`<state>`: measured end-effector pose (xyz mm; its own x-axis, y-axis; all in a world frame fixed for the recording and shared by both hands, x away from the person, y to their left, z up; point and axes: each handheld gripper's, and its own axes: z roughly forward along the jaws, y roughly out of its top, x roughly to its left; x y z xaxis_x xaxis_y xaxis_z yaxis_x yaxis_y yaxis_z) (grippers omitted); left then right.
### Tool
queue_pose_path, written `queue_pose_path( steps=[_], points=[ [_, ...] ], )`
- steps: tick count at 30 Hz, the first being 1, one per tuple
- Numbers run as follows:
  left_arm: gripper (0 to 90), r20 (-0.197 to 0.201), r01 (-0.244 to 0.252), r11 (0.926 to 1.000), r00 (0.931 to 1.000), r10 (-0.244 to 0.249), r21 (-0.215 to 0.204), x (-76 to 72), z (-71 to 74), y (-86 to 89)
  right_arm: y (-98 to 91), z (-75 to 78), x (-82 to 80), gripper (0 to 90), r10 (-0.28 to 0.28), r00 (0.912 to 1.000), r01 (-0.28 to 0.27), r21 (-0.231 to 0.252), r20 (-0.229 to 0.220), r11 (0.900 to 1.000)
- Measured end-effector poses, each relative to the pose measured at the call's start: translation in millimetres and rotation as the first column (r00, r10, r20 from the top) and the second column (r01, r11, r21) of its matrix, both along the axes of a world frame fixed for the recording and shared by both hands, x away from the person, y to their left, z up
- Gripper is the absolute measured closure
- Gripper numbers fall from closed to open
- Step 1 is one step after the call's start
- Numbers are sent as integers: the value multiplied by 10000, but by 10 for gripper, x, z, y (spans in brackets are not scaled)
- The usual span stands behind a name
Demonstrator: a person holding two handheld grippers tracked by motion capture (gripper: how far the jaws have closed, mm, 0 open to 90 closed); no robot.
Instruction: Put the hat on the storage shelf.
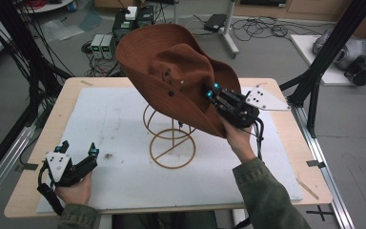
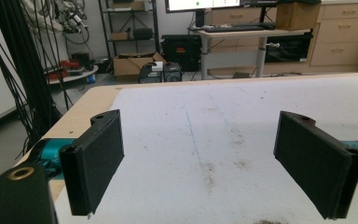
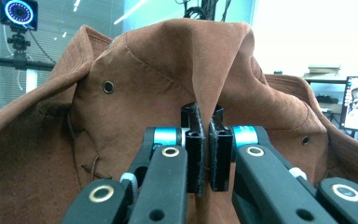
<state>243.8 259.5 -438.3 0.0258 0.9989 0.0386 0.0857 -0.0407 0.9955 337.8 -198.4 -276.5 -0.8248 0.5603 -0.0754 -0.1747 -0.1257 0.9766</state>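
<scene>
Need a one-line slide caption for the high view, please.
Right claw pinches the brown hat above the wire stand; left claw rests open.

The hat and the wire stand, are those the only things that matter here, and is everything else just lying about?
Part of the job:
- brown hat, pinched at its brim by the right gripper
- wire hat stand beneath it
- left gripper, open, resting on the white mat

Just lying about:
- grey boxes and cables on the floor behind the table

A rust-brown hat (image 1: pixel 171 71) is seen. The wire stand (image 1: pixel 171 143) is coloured tan, the mat (image 1: pixel 119 181) white with faint stains.
</scene>
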Motion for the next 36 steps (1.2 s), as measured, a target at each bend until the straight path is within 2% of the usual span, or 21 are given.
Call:
queue_pose_path(
  steps=[6, 12, 17, 26, 31, 33, 36],
  points=[
    [160, -67, 26, 10000, 10000, -25, 41, 2, -4, -5, -12, -60, -25, 877, 225, 9997, -227, -101, -130, 9997],
    [161, -62, 19, 10000, 10000, -19, 31, 8, -10, -6, 5, -85, -48, 877, 581, 9982, -586, -468, -122, 9972],
    [160, -60, 12, 10000, 10000, -12, 39, 10, -10, -7, 20, -94, -46, 876, 807, 9962, -825, -577, -332, 9949],
    [161, -88, -10, 10000, 10000, 10, 26, 8, -10, 0, 42, -87, -51, 875, 1224, 9915, -1260, -943, -430, 9875],
    [161, -80, 15, 10000, 10000, -15, 34, 7, -7, -6, 63, -61, -60, 875, 1416, 9887, -1472, -1349, -498, 9799],
    [161, -64, 6, 10000, 10000, -5, 39, 6, -7, -8, 80, -56, -65, 875, 1430, 9882, -1502, -1650, -553, 9748],
    [161, -52, 5, 10000, 10000, -5, 14, 5, -5, -9, 86, -60, -65, 875, 1397, 9884, -1480, -1722, -594, 9739]
  ],
)
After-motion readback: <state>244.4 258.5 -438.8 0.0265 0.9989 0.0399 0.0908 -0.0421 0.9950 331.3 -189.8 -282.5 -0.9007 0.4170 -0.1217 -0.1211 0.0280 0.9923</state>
